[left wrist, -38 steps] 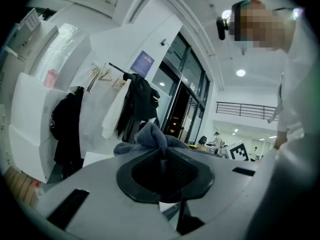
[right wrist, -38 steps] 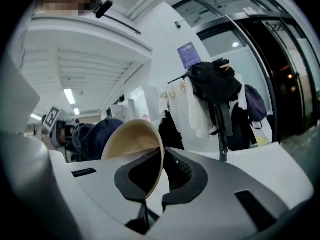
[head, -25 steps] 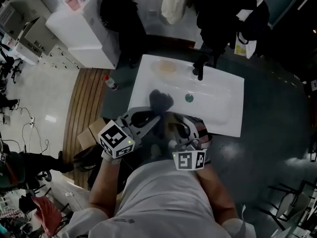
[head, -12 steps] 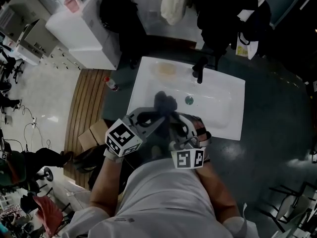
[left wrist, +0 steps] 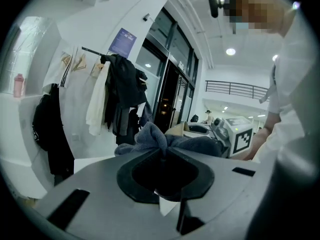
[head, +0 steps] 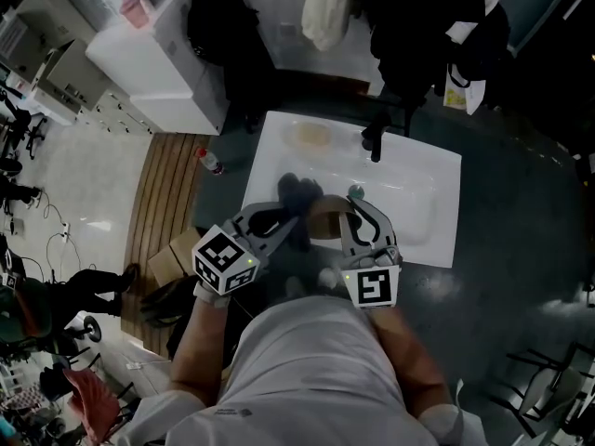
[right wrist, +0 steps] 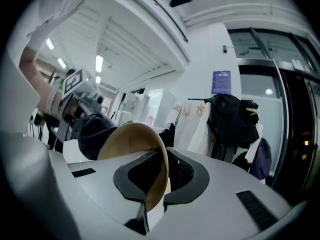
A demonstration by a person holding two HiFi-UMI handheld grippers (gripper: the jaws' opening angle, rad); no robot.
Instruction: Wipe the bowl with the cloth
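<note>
Bowl [right wrist: 131, 143] rim sits clamped edge-on between the shut fingers of the right gripper [head: 364, 223], over the sink's [head: 423, 179] six o'clock edge. At the bowl's nine o'clock, the left gripper [head: 284, 221] pinches the bunched cloth [left wrist: 150, 138]. That thin rim hold might let the bowl twist loose under hard wiping and drop into the basin.

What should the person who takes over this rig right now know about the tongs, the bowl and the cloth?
Left tongs: shut on the dark cloth, which is bunched at the tips.
Right tongs: shut on the rim of the tan bowl, held on edge.
Place: both are above the white sink, with the cloth against the bowl.
Done: both things are in hand and brought together.
Left: wipe the bowl all round. How clean it is cannot be seen.
</note>
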